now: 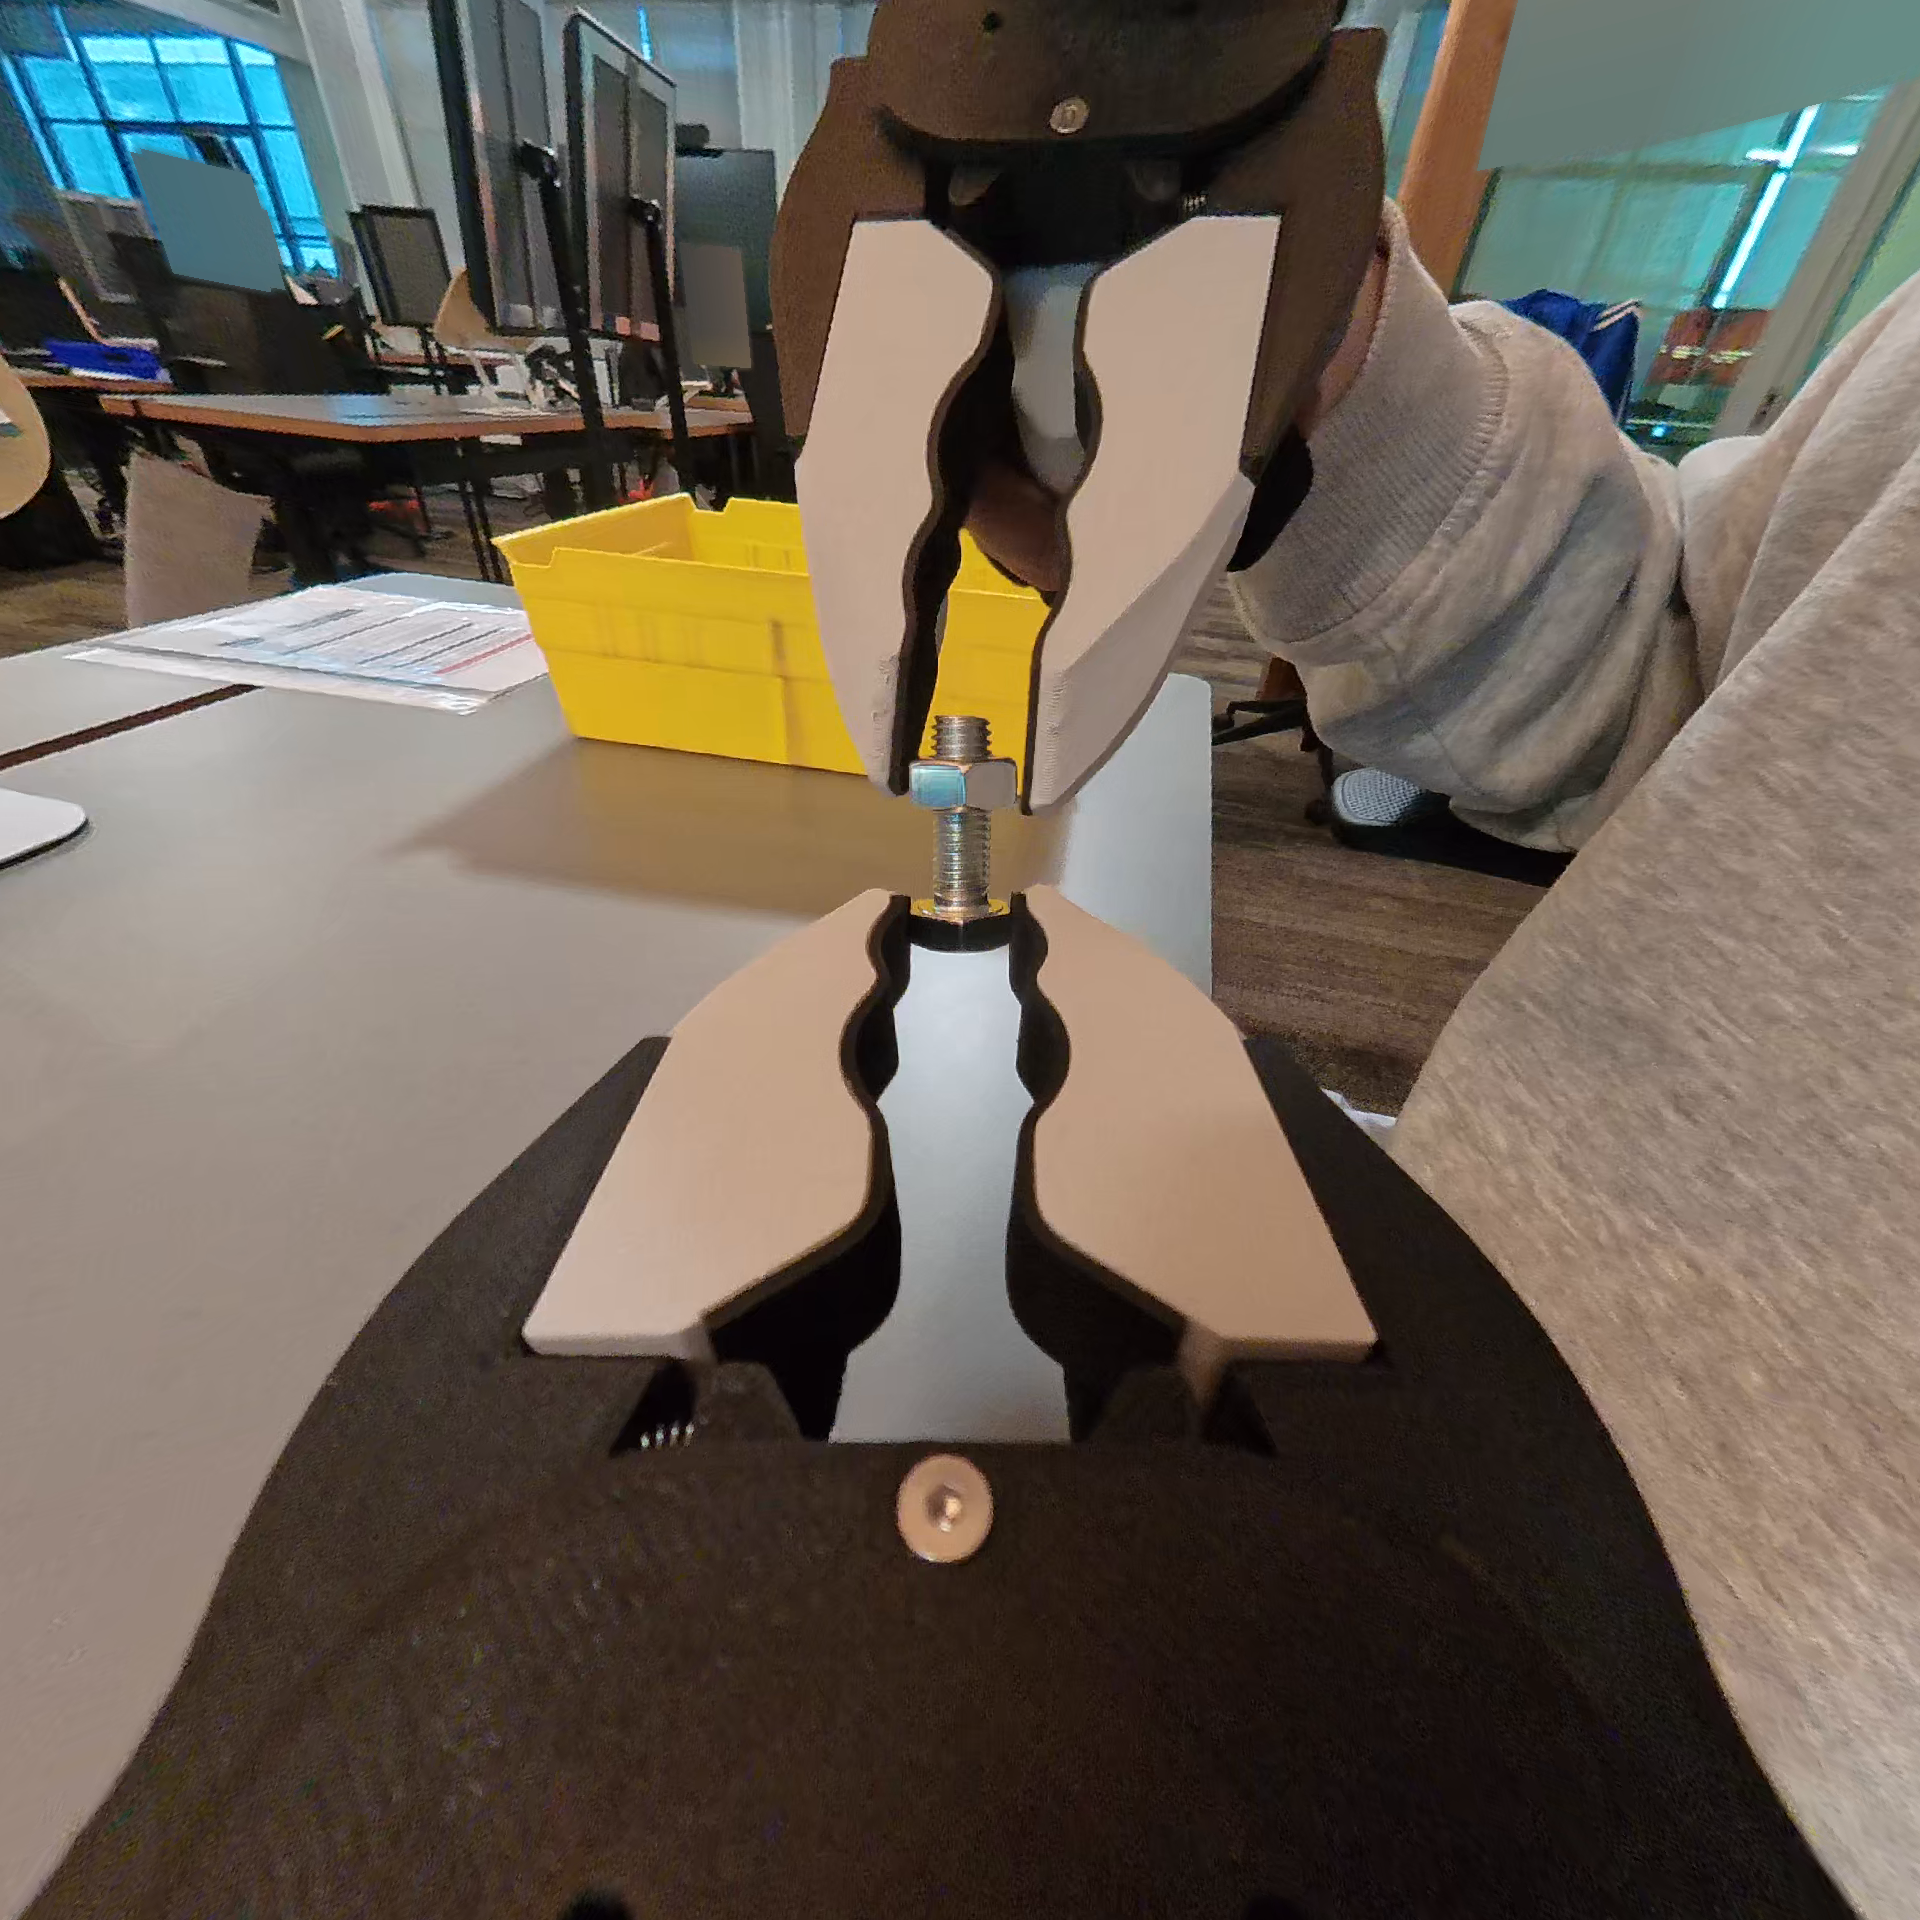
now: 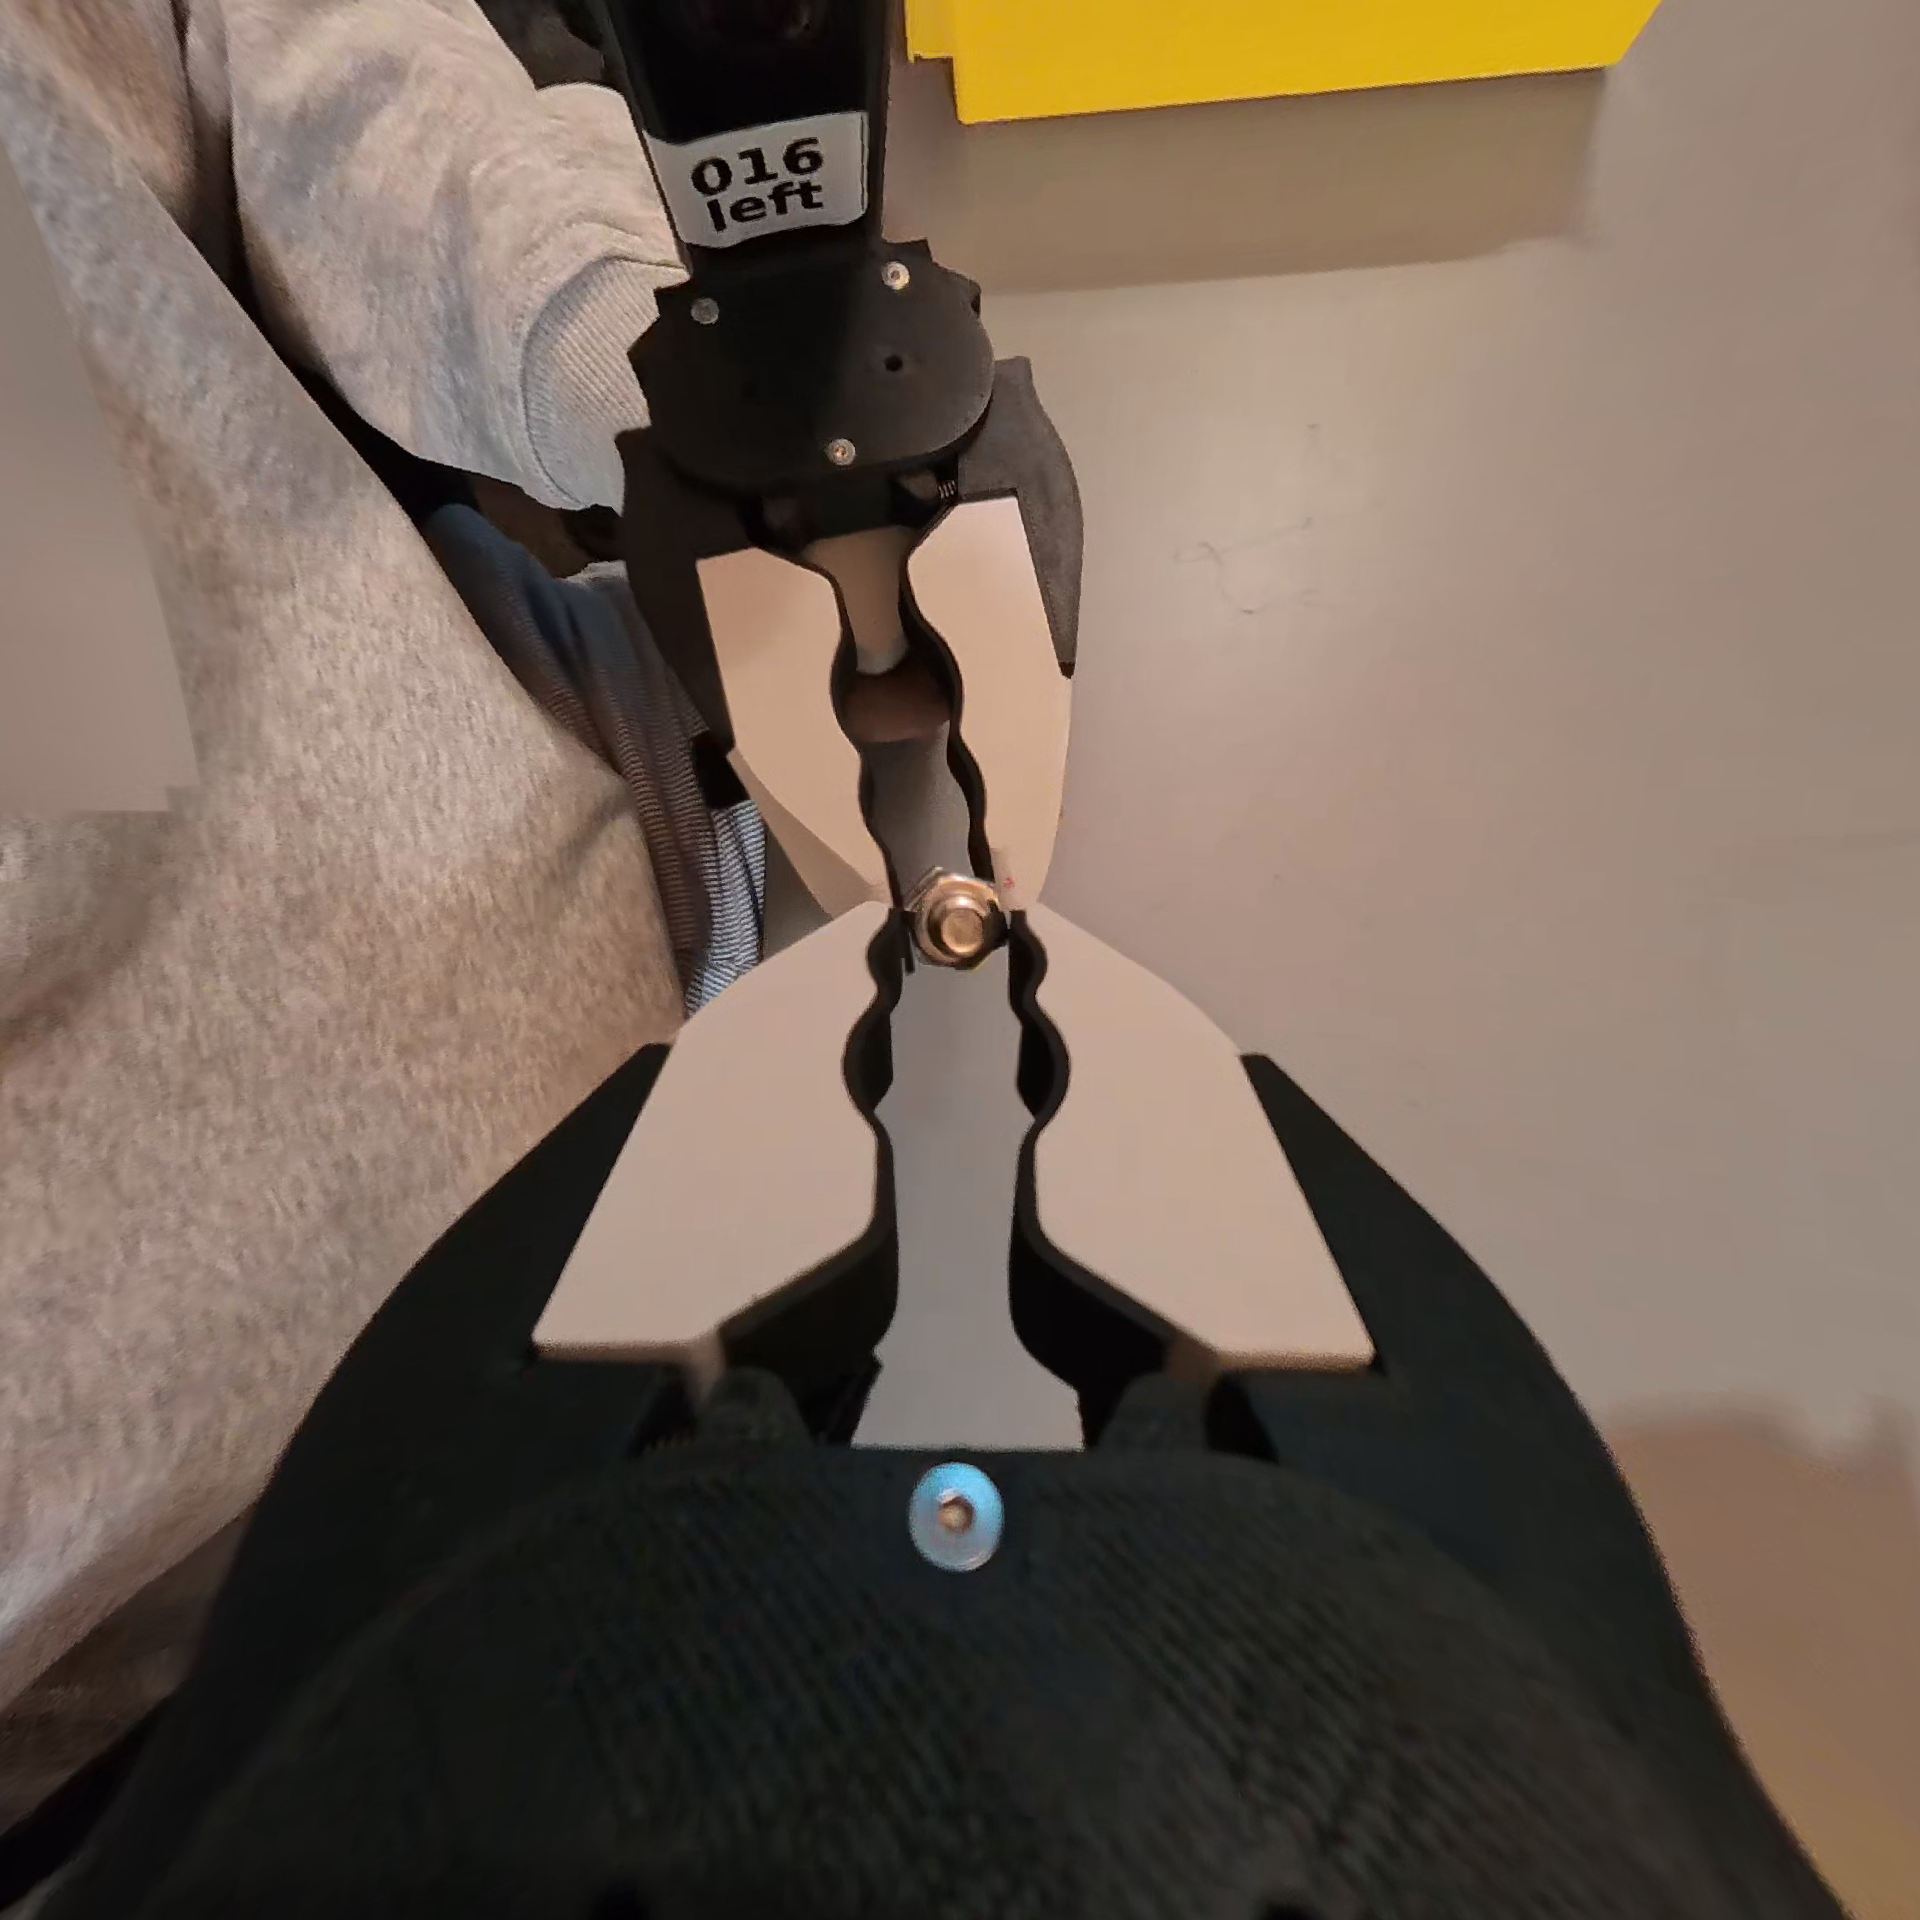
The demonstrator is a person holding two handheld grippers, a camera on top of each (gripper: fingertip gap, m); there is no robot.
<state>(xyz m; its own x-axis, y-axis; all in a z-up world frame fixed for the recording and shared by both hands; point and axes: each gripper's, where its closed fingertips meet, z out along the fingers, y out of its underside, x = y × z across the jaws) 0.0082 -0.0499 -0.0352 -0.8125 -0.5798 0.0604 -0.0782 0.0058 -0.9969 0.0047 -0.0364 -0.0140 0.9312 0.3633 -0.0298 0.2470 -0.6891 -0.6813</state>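
In the left wrist view my left gripper [image 1: 961, 912] is shut on the head end of a silver bolt [image 1: 963, 854] and holds it upright above the grey table [image 1: 312, 987]. My right gripper [image 1: 961, 795] comes down from above, its white fingertips closed on a hex nut [image 1: 963, 784] that sits on the bolt's thread, with a short piece of thread showing above it. In the right wrist view my right gripper [image 2: 956, 933] grips the nut [image 2: 928, 928] and looks down on the bolt's end [image 2: 961, 923]. The left gripper [image 2: 940, 883] meets it from the far side.
A yellow plastic bin [image 1: 665, 623] stands on the table behind the grippers; it also shows in the right wrist view [image 2: 1247, 52]. A printed sheet [image 1: 332, 639] lies at the far left. Grey sleeves [image 1: 1558, 623] fill the right side. Desks with monitors [image 1: 582, 208] stand beyond. Only a small space, under 4 cm, lies between the two pairs of fingers.
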